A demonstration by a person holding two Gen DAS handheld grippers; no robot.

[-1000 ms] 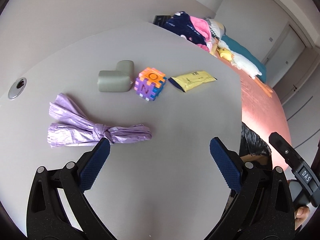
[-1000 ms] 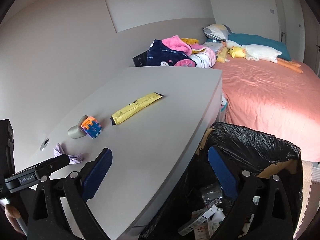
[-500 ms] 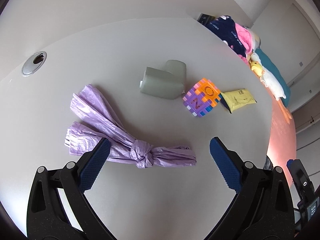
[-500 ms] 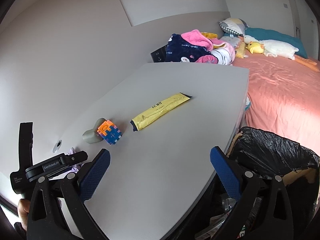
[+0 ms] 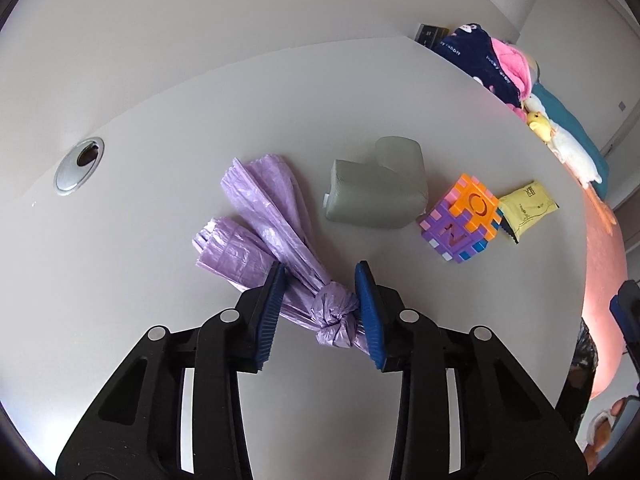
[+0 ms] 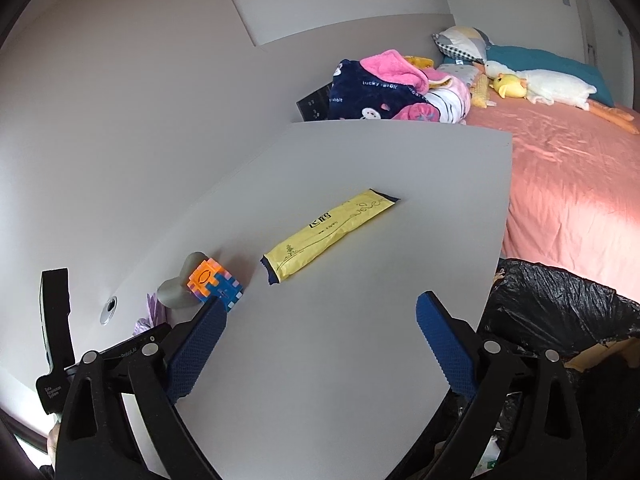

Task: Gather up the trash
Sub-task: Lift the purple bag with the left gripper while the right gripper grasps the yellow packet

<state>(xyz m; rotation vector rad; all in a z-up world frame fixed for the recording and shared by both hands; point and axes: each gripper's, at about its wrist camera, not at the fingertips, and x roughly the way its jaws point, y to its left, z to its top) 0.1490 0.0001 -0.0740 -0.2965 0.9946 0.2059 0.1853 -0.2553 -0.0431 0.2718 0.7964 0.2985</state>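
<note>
A knotted purple plastic bag (image 5: 264, 216) lies on the grey table (image 5: 200, 128). My left gripper (image 5: 320, 276) points down at it and its jaws are closing, with the bag's knot (image 5: 336, 312) between the blue pads (image 5: 366, 304), which touch it on both sides. A yellow wrapper (image 6: 328, 232) lies flat further along the table, also seen as the yellow wrapper (image 5: 528, 204) past the cube. My right gripper (image 6: 320, 302) hovers open over bare table short of the wrapper, nothing between its fingers. A bin with a black liner (image 6: 560, 308) stands off the table's right edge.
A grey L-shaped foam piece (image 5: 376, 192) and a colourful puzzle cube (image 5: 460, 220) sit between the bag and the wrapper. A cable hole (image 5: 80, 164) is at the left. A pink bed (image 6: 572, 184) with clothes (image 6: 384, 88) and plush toys borders the table.
My left gripper came down over the purple bag and its jaws narrowed from wide apart to around the knot. The right gripper swung left over the table, away from the bin.
</note>
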